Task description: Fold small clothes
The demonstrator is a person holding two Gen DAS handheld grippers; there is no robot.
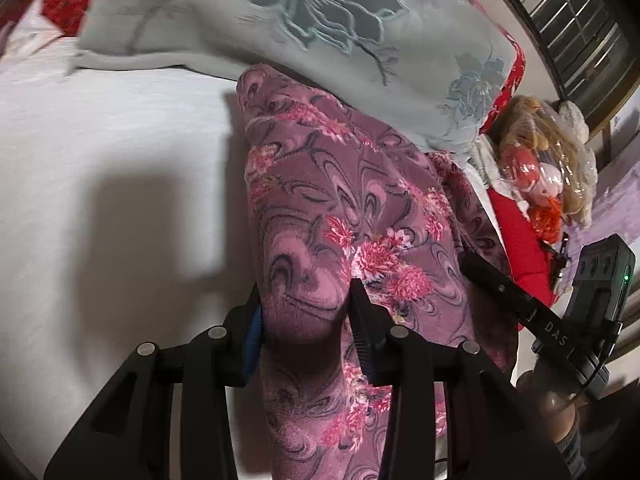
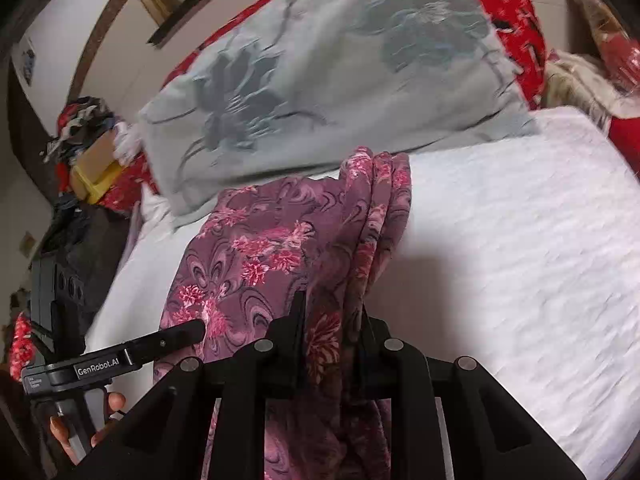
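Garment [image 1: 344, 208] of purple floral fleece, long axis running straight ahead from both grippers toward grey pillow [image 1: 248, 20], far end draped on white bed [image 1: 100, 140]. Left gripper [image 1: 306, 316] jaws clamped on near hem; right gripper [image 2: 332, 320] jaws likewise clamped on bunched edge, just beside. Both equally near.

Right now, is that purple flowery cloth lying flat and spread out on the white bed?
No: the purple cloth hangs bunched in folds, pinched by both grippers above the white sheet.
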